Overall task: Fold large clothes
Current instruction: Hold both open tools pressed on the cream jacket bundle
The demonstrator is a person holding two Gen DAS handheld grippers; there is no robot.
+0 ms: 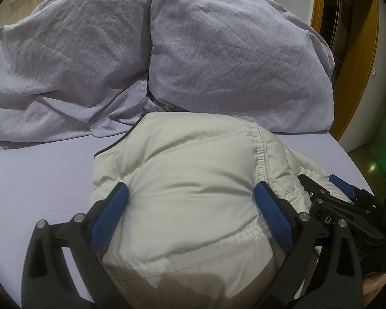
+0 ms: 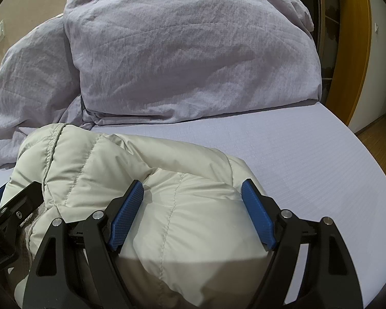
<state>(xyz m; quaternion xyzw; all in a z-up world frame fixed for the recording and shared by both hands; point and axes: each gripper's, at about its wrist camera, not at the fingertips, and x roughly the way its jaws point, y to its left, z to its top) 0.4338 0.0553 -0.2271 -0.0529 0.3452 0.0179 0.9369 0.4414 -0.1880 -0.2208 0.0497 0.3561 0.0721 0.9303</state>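
Lying bundled on the bed (image 2: 283, 149), puffy jacket (image 1: 193, 180) bulging between both wide-apart claws, left claw (image 1: 191, 200) and right claw (image 2: 193, 195). Likely springing open: slippery padding, nothing clamping it.

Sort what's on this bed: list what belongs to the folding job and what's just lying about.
Job:
- cream puffer jacket
- left gripper, open over it
- right gripper, open over it

Lying about:
- two grey pillows
- bed sheet, the work surface
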